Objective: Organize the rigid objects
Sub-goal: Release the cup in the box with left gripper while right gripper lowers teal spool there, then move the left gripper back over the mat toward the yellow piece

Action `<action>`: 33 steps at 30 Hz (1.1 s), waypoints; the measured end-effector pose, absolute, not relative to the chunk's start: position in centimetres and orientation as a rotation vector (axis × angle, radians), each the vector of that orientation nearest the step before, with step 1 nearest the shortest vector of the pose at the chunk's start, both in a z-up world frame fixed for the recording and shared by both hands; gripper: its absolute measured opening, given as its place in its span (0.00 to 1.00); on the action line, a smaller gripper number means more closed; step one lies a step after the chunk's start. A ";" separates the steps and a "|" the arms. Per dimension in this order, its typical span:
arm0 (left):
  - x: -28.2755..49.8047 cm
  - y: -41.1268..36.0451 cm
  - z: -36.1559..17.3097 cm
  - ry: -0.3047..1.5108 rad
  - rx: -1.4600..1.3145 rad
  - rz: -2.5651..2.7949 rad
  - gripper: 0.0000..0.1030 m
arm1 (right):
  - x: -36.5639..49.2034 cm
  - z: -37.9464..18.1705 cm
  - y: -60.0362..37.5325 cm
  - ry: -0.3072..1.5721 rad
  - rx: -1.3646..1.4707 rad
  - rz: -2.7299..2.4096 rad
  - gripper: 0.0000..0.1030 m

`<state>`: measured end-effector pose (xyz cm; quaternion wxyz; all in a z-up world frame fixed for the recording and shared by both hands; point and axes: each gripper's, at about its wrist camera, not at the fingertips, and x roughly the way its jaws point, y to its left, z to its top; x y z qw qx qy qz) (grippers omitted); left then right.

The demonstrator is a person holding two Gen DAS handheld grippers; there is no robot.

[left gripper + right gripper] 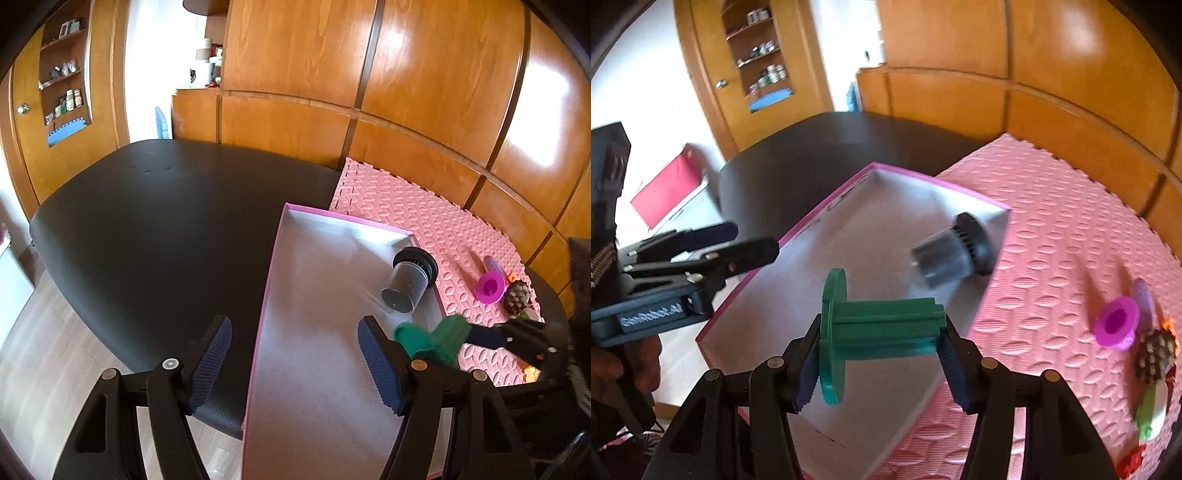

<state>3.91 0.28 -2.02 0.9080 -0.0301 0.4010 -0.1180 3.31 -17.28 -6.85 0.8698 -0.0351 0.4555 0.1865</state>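
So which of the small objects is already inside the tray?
Only the dark cylindrical filter, lying on its side in the tray's far corner; the green spool is gripped, the others sit on the mat.

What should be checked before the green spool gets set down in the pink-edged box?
1. Grip on the green spool: ok, right gripper is shut on it, one pad at each end.
2. Spool over the box: ok, it hangs above the grey floor.
3. Landing spot free: ok, the clear cup with black cap lies on its side toward the far corner, apart from the spool.
4. Left gripper out of the way: ok, open, empty, near the box's left rim.
5. Height above the floor: cannot tell.
6. Items left on the pink mat: not ok, the magenta ring and others remain.
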 end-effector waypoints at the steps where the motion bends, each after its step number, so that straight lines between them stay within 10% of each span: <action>1: 3.9 0.5 -2.0 0.825 -0.064 -0.238 0.70 | 3.7 -7.2 -17.0 0.965 -0.077 0.399 0.56; 33: 2.7 -0.2 -2.3 0.806 0.017 -0.190 0.80 | 6.6 -7.2 -20.0 0.919 0.033 0.238 0.78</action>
